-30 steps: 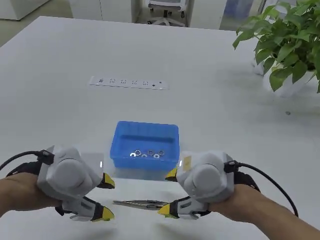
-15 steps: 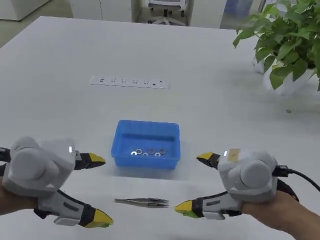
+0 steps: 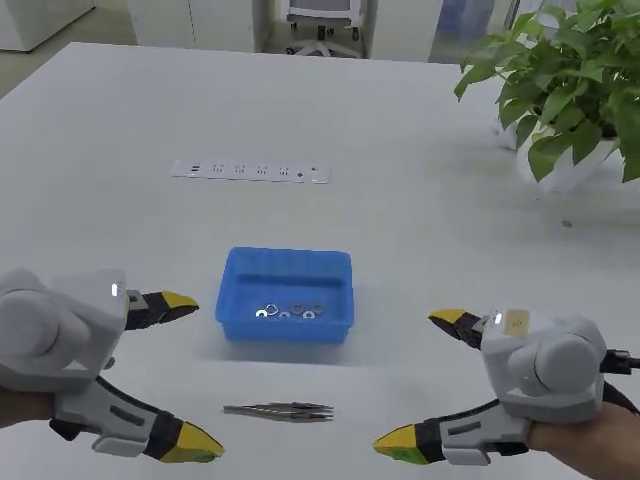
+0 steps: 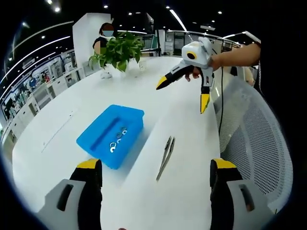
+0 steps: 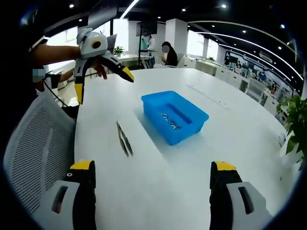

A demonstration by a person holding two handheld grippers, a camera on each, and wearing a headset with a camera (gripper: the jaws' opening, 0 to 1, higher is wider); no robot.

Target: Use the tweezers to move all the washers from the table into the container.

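The blue container [image 3: 240, 318] sits mid-table with several metal washers [image 3: 290, 313] on its floor. The tweezers [image 3: 280, 410] lie flat on the table just in front of it, untouched. My left gripper [image 3: 190, 372] hangs open at the lower left, and my right gripper [image 3: 420, 382] hangs open at the lower right, both well clear of the tweezers. The left gripper view has the tweezers [image 4: 166, 155] beside the container [image 4: 103, 155], with the right gripper [image 4: 182, 96] beyond. The right gripper view has the tweezers [image 5: 123, 139], the container [image 5: 189, 132] and the left gripper [image 5: 103, 87].
A white power strip [image 3: 250, 171] lies beyond the container. A potted plant [image 3: 560, 80] stands at the far right. A mesh chair back [image 4: 259, 129] is by the near table edge. An office chair [image 3: 320, 20] stands past the far edge.
Both grippers have drawn apart, left to the left and right to the right, away from the tweezers, and their jaws have spread wide. The tweezers stay on the table.
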